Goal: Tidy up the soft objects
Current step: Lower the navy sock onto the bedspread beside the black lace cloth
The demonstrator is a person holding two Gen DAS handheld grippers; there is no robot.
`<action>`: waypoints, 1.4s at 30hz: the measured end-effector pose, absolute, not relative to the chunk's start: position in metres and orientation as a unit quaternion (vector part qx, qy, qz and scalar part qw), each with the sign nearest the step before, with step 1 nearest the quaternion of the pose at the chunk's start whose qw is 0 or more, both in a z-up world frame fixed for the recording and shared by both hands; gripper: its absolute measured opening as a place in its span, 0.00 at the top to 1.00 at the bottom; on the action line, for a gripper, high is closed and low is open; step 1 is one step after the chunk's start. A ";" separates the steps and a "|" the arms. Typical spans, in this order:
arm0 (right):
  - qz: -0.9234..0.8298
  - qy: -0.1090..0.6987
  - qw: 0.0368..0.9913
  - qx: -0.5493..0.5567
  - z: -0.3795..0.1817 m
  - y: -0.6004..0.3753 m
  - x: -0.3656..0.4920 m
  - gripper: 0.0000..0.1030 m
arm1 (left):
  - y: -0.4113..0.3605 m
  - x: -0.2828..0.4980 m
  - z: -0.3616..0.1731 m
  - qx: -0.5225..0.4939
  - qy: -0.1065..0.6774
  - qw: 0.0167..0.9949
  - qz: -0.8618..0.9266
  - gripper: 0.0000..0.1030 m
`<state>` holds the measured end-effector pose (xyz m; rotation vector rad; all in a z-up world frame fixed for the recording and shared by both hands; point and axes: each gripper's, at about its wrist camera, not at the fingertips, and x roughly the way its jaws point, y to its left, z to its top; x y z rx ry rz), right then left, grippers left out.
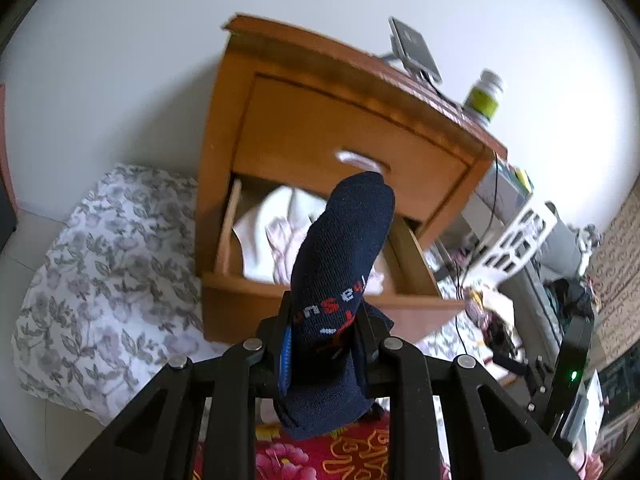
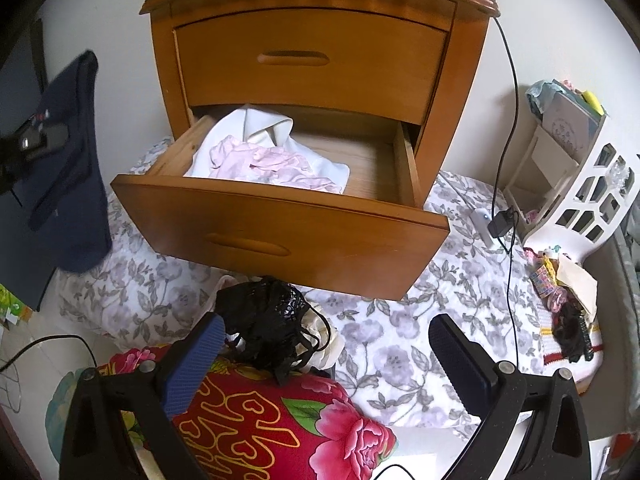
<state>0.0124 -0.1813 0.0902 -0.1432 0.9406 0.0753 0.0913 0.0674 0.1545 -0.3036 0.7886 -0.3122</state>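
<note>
My left gripper [image 1: 324, 344] squeezes a dark blue sock [image 1: 340, 264]. The sock sits right between my two fingers. Its top end sticks up past them, and its bottom end hangs down below them. Just under it is a red flower cloth [image 1: 320, 456].

My right gripper [image 2: 332, 344] has its fingers spread wide with nothing between them. Close to its left finger [image 2: 196, 360] lies a black lacy bundle [image 2: 268, 324] on the red cloth. I think it just touches the finger, but it is hard to tell.

A little farther is the grey flower sheet [image 2: 400, 332]. Past that, the wooden nightstand [image 2: 320, 72] has its bottom drawer [image 2: 280, 232] pulled out. White and pink clothes [image 2: 264, 156] lie in the drawer's left part. The top drawer [image 2: 308, 60] is closed. A white basket [image 2: 592, 188] stands to the right.
</note>
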 end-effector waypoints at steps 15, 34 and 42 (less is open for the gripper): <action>0.028 0.461 0.885 -0.058 0.083 -0.193 0.016 0.00 | 0.001 0.100 0.089 -0.114 0.480 0.845 -0.207 0.75; 0.029 0.484 0.874 -0.043 0.062 -0.206 0.031 0.00 | -0.051 0.137 0.008 -0.084 0.565 0.796 -0.200 0.75; 0.026 0.493 0.869 -0.040 0.054 -0.211 0.039 0.00 | -0.068 0.148 -0.021 -0.057 0.590 0.781 -0.197 0.75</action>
